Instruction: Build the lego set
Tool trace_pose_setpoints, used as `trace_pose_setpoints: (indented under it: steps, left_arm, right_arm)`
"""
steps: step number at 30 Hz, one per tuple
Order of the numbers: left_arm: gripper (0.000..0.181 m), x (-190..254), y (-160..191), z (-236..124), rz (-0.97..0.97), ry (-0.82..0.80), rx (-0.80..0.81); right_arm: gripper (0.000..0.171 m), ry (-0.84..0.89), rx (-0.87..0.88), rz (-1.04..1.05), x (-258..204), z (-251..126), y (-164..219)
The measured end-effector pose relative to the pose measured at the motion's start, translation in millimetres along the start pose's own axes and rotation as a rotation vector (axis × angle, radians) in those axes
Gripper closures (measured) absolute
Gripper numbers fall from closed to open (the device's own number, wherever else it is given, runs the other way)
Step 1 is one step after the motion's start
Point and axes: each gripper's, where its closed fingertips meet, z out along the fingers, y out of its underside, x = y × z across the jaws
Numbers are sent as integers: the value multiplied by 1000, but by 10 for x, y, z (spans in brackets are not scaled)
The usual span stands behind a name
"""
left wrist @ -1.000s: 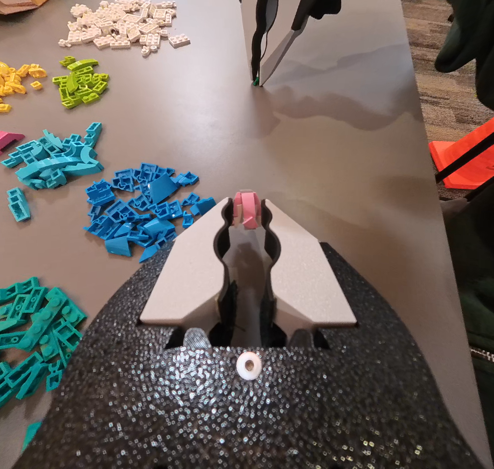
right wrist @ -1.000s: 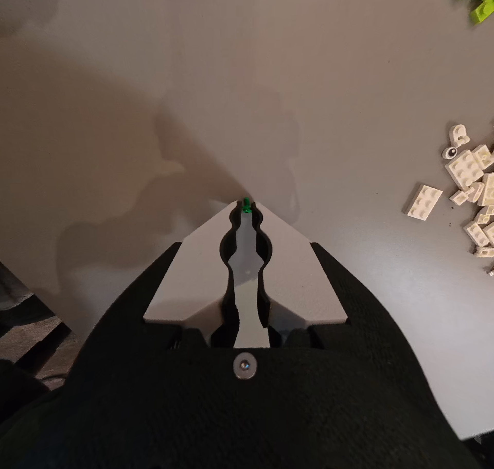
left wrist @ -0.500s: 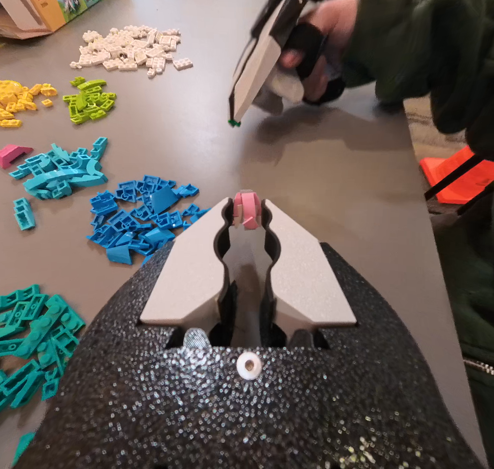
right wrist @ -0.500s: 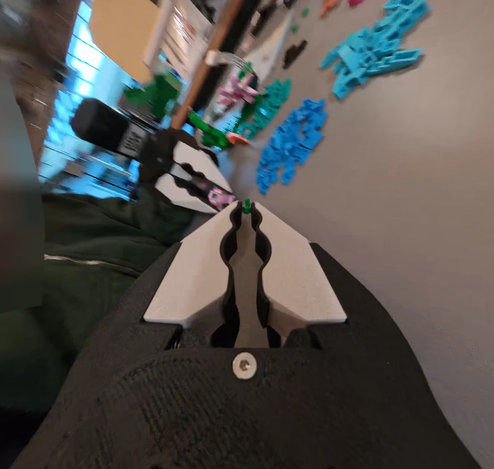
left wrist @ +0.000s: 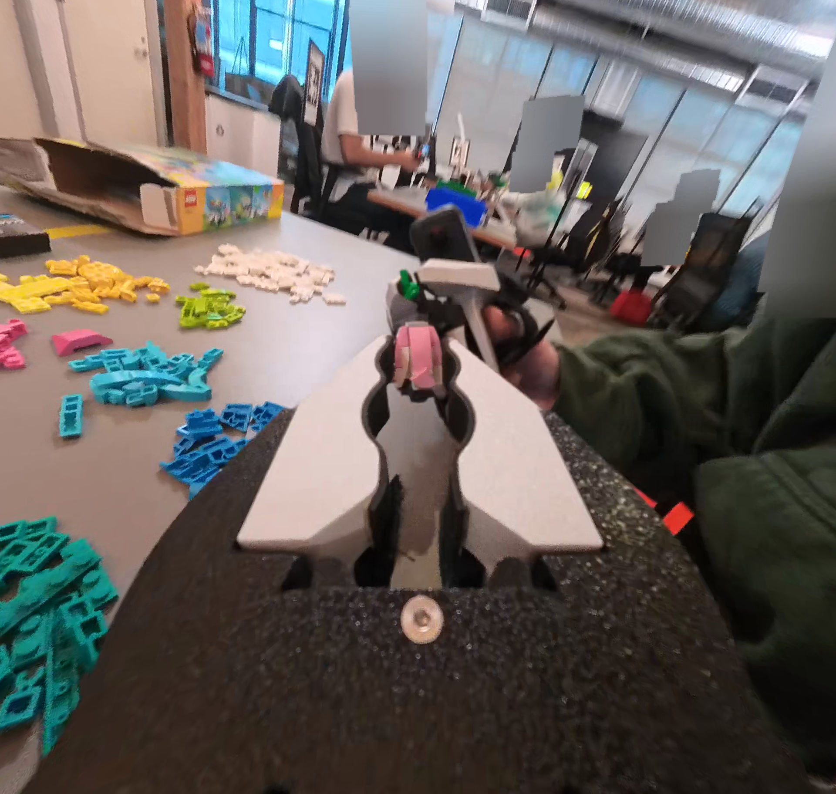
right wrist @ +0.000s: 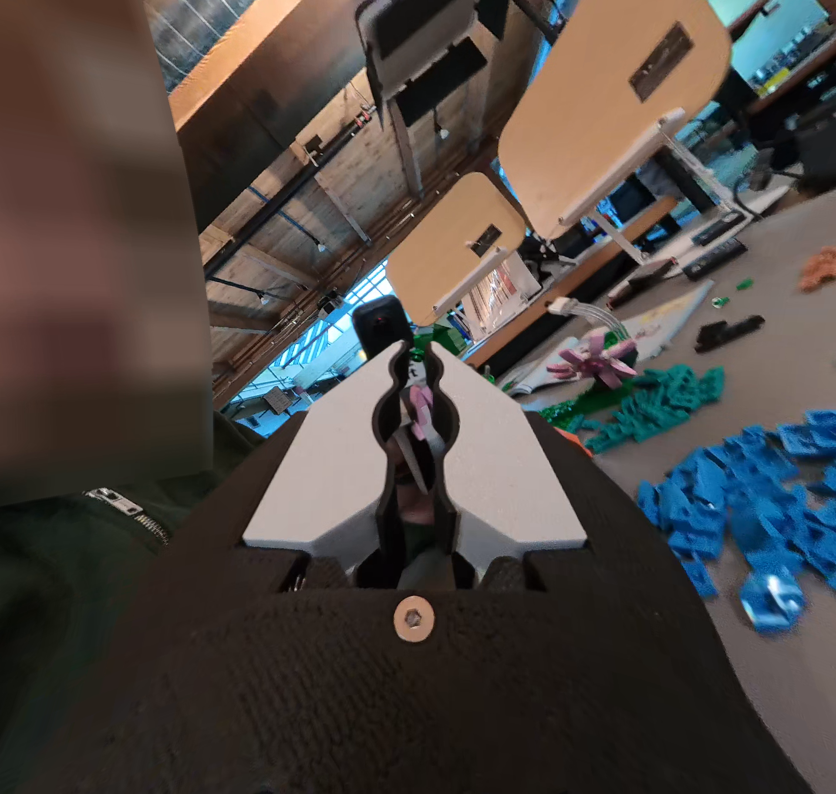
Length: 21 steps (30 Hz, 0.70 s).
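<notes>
My left gripper (left wrist: 418,348) is shut on a small pink lego assembly (left wrist: 416,358) and holds it above the grey table (left wrist: 289,356). My right gripper (right wrist: 418,348) is shut on a tiny green piece (right wrist: 415,356). In the left wrist view the right gripper (left wrist: 409,295) faces mine, its green piece (left wrist: 409,287) just above and beyond the pink assembly. In the right wrist view the pink assembly (right wrist: 421,403) shows through the gap between the fingers, very close. Whether the two pieces touch I cannot tell.
Sorted brick piles lie to the left: blue (left wrist: 217,446), teal (left wrist: 40,600), cyan (left wrist: 144,378), lime (left wrist: 210,308), white (left wrist: 271,270), yellow (left wrist: 77,283). An open set box (left wrist: 181,193) lies at the back. A pink flower build (right wrist: 592,360) stands on green pieces beyond the teal pile (right wrist: 656,405).
My right gripper lifted the green piece off the table and swung round to face the left one. My left gripper tilted up with the pink assembly. The two pieces came close together.
</notes>
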Motion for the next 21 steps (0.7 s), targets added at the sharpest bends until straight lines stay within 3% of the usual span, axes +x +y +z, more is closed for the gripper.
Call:
trace_pose_setpoints:
  steps: [1, 7, 21]
  left_arm:
    - [163, -5, -46, -24, -27, 11, 33]
    - [163, -14, -172, -101, -136, 72, 130]
    - [163, 115, -253, -127, -128, 161, 177]
  right_arm:
    - [166, -17, 12, -7, -20, 41, 4]
    - [166, -62, 46, -43, -55, 140, 10]
    - [166, -102, -10, -189, -176, 126, 52]
